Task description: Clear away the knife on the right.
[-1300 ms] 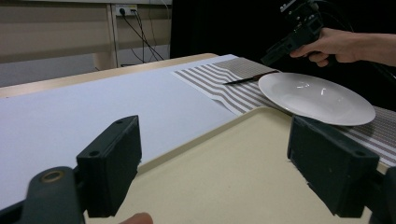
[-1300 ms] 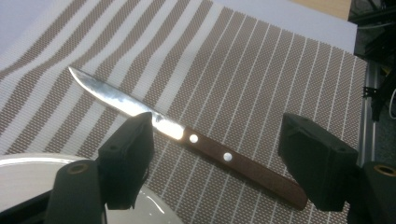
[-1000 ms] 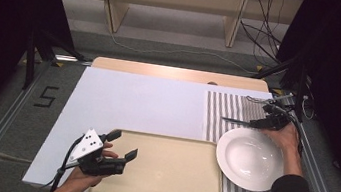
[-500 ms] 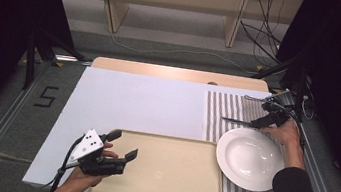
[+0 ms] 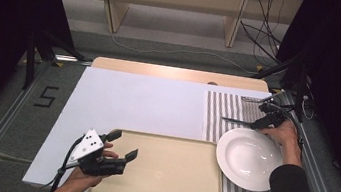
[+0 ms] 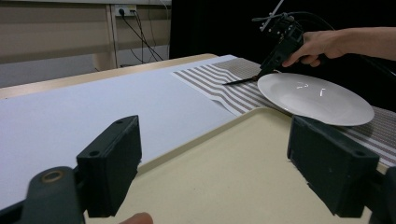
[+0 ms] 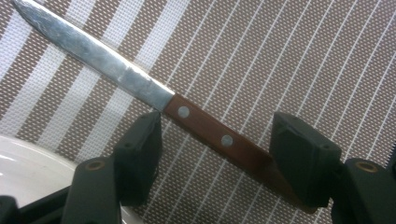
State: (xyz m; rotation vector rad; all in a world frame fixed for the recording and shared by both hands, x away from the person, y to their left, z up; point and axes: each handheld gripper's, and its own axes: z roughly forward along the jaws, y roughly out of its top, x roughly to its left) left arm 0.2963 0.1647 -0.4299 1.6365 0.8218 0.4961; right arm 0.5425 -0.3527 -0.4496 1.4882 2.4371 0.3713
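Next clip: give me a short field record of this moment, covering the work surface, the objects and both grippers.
surface: white sheet with a striped placemat at its right
knife: wooden-handled knife lying flat on the placemat, beyond the plate
plate: white plate, nothing on it, on the placemat
tray: beige tray at the near edge, bare
right gripper: over the knife handle, fingers either side of it, just been closing, not yet clamped
left gripper: open, at the tray's left corner, holding nothing

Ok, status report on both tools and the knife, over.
Right tool open, jaws closing astride the knife, pads not yet on it. Left tool open over the tray. Plate close beside the knife.
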